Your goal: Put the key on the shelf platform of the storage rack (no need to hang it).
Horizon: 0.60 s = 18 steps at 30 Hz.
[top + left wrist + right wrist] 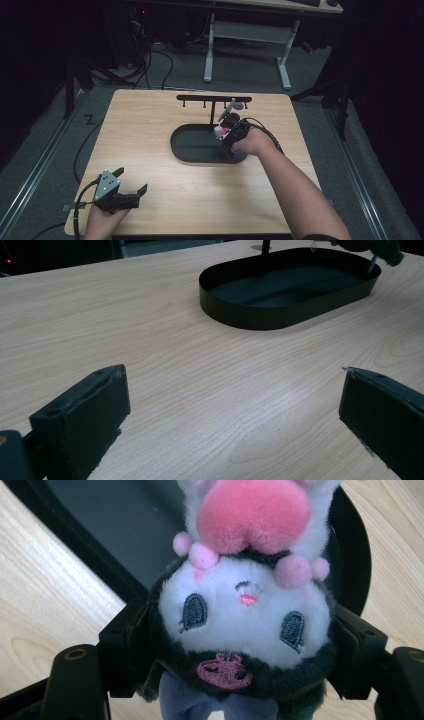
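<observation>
High view: the right gripper [226,131], largely hidden by the person's hand, was clamped on a plush toy [220,131] at centre frame, over the right part of the black oval tray [190,150]; the toy was small and hard to make out. A black hook rack [214,98] stood behind the tray. The left gripper [131,186] rested at lower left, jaws apart.

Left gripper view: both jaws were cut off by the frame's lower edge and stood wide apart over the table [200,390]; the tray [280,315], at upper right, held nothing that could be seen.

Right gripper view: the toy [245,620], upside down, was squeezed between both jaws, its top and bottom cropped.
</observation>
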{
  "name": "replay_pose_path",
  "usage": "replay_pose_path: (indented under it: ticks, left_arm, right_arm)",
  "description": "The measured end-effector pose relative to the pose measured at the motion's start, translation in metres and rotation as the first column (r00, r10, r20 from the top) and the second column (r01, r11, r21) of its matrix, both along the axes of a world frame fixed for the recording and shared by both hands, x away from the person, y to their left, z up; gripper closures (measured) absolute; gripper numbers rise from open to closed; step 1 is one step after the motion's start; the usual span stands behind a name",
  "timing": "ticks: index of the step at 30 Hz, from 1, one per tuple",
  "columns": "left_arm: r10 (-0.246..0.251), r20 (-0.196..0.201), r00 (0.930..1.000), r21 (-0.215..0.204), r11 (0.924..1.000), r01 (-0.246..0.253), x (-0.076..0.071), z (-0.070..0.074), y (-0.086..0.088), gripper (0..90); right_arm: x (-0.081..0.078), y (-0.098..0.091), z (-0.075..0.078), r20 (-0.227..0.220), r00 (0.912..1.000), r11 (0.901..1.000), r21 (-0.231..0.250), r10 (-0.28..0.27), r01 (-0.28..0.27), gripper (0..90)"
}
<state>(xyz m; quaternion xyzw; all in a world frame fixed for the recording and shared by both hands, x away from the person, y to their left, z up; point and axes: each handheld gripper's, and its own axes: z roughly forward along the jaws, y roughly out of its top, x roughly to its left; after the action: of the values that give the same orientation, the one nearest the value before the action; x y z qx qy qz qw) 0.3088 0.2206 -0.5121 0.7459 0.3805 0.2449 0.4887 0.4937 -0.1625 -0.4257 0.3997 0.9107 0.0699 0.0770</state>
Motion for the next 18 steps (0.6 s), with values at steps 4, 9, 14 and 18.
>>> replay_pose_path:
  ticks: [4, 9, 14, 18]
  left_arm:
    - [0.001, -0.003, 1.0, -0.001, 1.0, -0.001, 0.001, 0.0, 0.0, 0.6]
    - [0.003, -0.001, 1.0, -0.003, 1.0, -0.003, 0.001, 0.0, 0.0, 0.6]
    - [0.001, -0.002, 1.0, -0.004, 1.0, -0.001, 0.001, 0.0, 0.0, 0.6]
    - [-0.001, -0.001, 1.0, -0.006, 1.0, 0.001, 0.001, 0.0, 0.0, 0.6]
  right_arm:
    - [0.004, 0.004, -0.006, 0.002, 1.0, 0.9999, -0.01, -0.004, 0.004, 25.4]
    - [0.008, 0.005, -0.011, 0.008, 1.0, 0.9997, -0.026, 0.0, 0.0, 25.4]
    - [0.009, 0.013, -0.018, -0.002, 1.0, 0.9995, -0.03, 0.001, -0.001, 25.2]
    - [0.011, 0.02, -0.02, -0.001, 0.9997, 0.9993, -0.029, 0.024, -0.024, 25.2]
